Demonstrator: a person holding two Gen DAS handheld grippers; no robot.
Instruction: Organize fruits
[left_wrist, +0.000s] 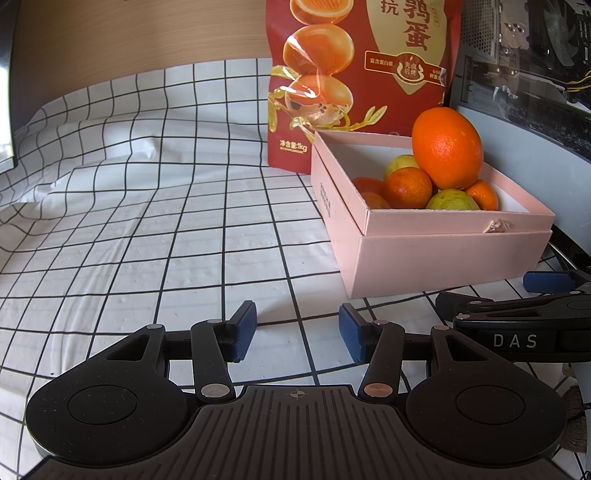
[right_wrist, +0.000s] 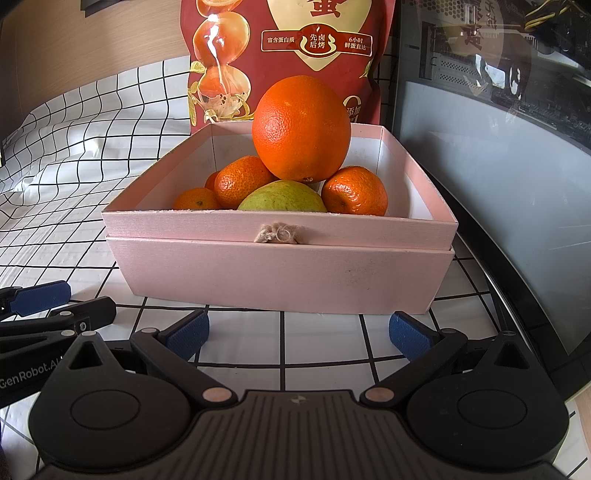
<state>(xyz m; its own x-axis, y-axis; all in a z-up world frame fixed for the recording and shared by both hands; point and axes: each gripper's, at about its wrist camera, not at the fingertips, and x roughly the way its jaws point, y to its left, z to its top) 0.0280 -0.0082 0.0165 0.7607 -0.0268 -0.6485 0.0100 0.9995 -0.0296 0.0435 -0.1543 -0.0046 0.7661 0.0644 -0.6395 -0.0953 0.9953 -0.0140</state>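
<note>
A pink box (right_wrist: 280, 273) stands on the grid-patterned cloth and holds a pile of fruit. A large orange (right_wrist: 301, 129) sits on top of several small mandarins (right_wrist: 242, 181) and a green fruit (right_wrist: 282, 197). The box also shows in the left wrist view (left_wrist: 436, 258), right of centre, with the orange (left_wrist: 447, 147) on top. My right gripper (right_wrist: 298, 332) is open and empty, low over the cloth just in front of the box. My left gripper (left_wrist: 297, 332) is open and empty, left of the box.
A red snack bag (left_wrist: 354, 74) stands behind the box. A dark computer case (right_wrist: 498, 147) flanks the box on the right. The checked cloth (left_wrist: 147, 221) spreads to the left, with a wooden wall (left_wrist: 129, 37) behind.
</note>
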